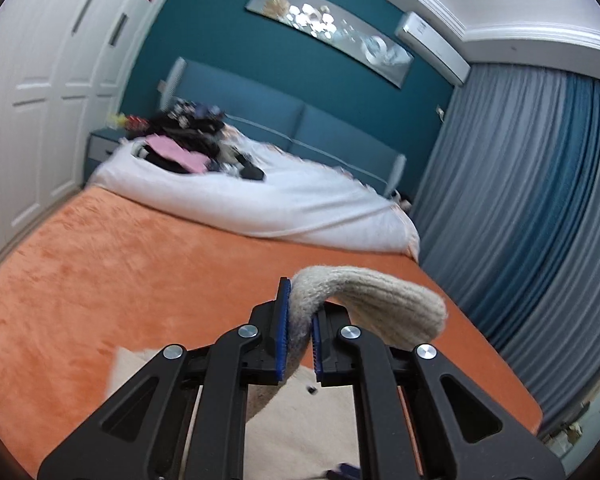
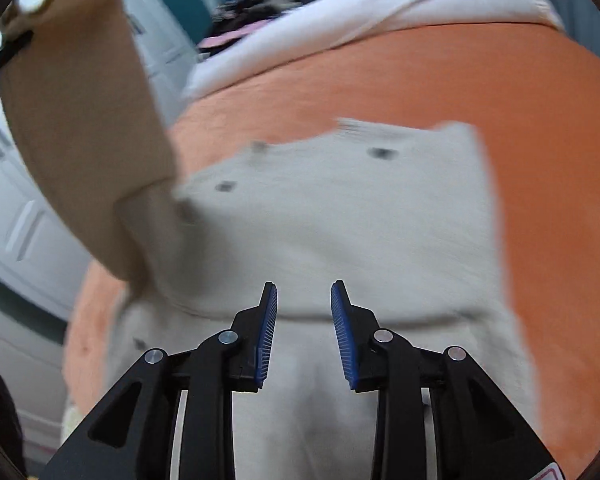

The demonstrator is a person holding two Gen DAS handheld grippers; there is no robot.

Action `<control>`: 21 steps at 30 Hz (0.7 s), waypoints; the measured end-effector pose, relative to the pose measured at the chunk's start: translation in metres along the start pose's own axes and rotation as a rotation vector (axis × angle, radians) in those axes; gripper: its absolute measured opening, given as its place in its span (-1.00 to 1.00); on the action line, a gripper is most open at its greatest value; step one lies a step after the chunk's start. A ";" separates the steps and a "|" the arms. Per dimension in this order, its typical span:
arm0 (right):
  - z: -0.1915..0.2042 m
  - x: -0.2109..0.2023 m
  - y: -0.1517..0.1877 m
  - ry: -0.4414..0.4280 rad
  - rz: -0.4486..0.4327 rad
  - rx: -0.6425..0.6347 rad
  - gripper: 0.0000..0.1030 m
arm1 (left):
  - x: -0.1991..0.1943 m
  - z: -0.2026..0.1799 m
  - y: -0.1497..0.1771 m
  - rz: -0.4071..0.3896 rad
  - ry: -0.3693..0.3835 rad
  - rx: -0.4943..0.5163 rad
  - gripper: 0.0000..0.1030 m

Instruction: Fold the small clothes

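Observation:
A small cream knitted cardigan (image 2: 340,216) with dark buttons lies flat on the orange bedspread (image 2: 540,120). My left gripper (image 1: 300,312) is shut on the cuff of its sleeve (image 1: 380,296), which curls over to the right above the bed. In the right wrist view that same sleeve (image 2: 84,140) rises up to the left, to the left gripper's dark tip at the picture's edge. My right gripper (image 2: 304,300) hovers over the cardigan's near part, its blue pads (image 2: 342,312) apart with nothing between them.
A white duvet (image 1: 260,200) is bunched across the far half of the bed, with a pile of dark and pink clothes (image 1: 188,140) on it. White wardrobe doors (image 1: 40,100) run along the left, grey-blue curtains (image 1: 520,200) along the right.

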State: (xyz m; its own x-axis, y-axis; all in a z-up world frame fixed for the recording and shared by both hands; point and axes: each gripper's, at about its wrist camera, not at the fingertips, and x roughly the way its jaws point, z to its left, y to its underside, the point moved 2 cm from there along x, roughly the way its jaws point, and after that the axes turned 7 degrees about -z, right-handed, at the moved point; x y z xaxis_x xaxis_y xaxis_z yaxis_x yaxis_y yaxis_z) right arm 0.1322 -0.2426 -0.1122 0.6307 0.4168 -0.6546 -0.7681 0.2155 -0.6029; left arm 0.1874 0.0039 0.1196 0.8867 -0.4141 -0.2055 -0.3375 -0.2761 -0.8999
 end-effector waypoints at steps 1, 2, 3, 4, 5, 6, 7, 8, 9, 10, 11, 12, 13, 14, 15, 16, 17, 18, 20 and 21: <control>0.021 0.022 -0.006 -0.047 0.016 -0.013 -0.43 | -0.008 0.008 -0.008 -0.018 -0.021 -0.003 -0.83; 0.041 0.044 -0.009 -0.082 0.039 -0.017 -0.43 | -0.016 0.016 -0.016 -0.033 -0.038 -0.007 -0.83; 0.057 0.070 -0.009 -0.113 0.081 -0.008 -0.44 | -0.026 0.025 -0.024 -0.050 -0.063 -0.010 -0.83; 0.076 0.098 -0.005 -0.126 0.128 -0.001 -0.45 | -0.034 0.032 -0.029 -0.064 -0.082 -0.011 -0.83; 0.094 0.130 0.002 -0.128 0.177 -0.009 -0.45 | -0.040 0.037 -0.035 -0.075 -0.095 -0.010 -0.83; 0.109 0.157 0.009 -0.106 0.223 -0.039 -0.47 | -0.046 0.043 -0.039 -0.083 -0.108 -0.008 -0.83; 0.126 0.179 0.017 -0.054 0.255 -0.105 -0.47 | -0.053 0.049 -0.043 -0.090 -0.121 -0.006 -0.83; 0.139 0.190 0.021 -0.007 0.251 -0.171 -0.46 | -0.058 0.055 -0.046 -0.093 -0.130 -0.004 -0.83; 0.150 0.195 0.022 0.042 0.220 -0.232 -0.40 | -0.062 0.060 -0.049 -0.096 -0.138 -0.002 -0.83; 0.158 0.197 0.022 0.072 0.199 -0.275 -0.34 | -0.065 0.066 -0.051 -0.095 -0.143 -0.007 -0.83; 0.163 0.202 0.022 0.093 0.200 -0.300 -0.33 | -0.068 0.073 -0.051 -0.091 -0.145 -0.011 -0.83; 0.164 0.206 0.021 0.104 0.206 -0.312 -0.44 | -0.068 0.078 -0.051 -0.087 -0.147 -0.014 -0.83; 0.162 0.207 0.019 0.105 0.210 -0.316 -0.67 | -0.069 0.084 -0.050 -0.085 -0.152 -0.022 -0.83; 0.159 0.209 0.013 0.117 0.209 -0.310 -0.86 | -0.069 0.089 -0.049 -0.083 -0.149 -0.032 -0.83; 0.153 0.209 0.003 0.126 0.193 -0.270 -0.95 | -0.070 0.092 -0.048 -0.081 -0.144 -0.042 -0.83; 0.146 0.207 -0.008 0.147 0.153 -0.220 -0.95 | -0.071 0.094 -0.047 -0.080 -0.136 -0.050 -0.83; 0.136 0.199 -0.020 0.163 0.092 -0.136 -0.95 | -0.073 0.093 -0.046 -0.080 -0.129 -0.050 -0.84; 0.125 0.192 -0.032 0.153 0.047 -0.037 -0.95 | -0.073 0.090 -0.045 -0.079 -0.119 -0.046 -0.84; 0.120 0.194 -0.042 0.104 0.040 0.010 -0.92 | -0.070 0.083 -0.042 -0.065 -0.093 -0.038 -0.84; 0.124 0.202 -0.042 0.081 0.091 -0.019 -0.84 | -0.064 0.075 -0.038 -0.048 -0.073 -0.031 -0.84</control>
State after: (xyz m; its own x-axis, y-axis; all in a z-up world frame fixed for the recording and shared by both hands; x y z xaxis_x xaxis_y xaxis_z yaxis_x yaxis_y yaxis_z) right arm 0.2781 -0.0584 -0.1626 0.5658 0.3614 -0.7411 -0.8209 0.1629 -0.5473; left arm 0.1673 0.1057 0.1380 0.9225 -0.3356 -0.1906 -0.3023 -0.3214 -0.8974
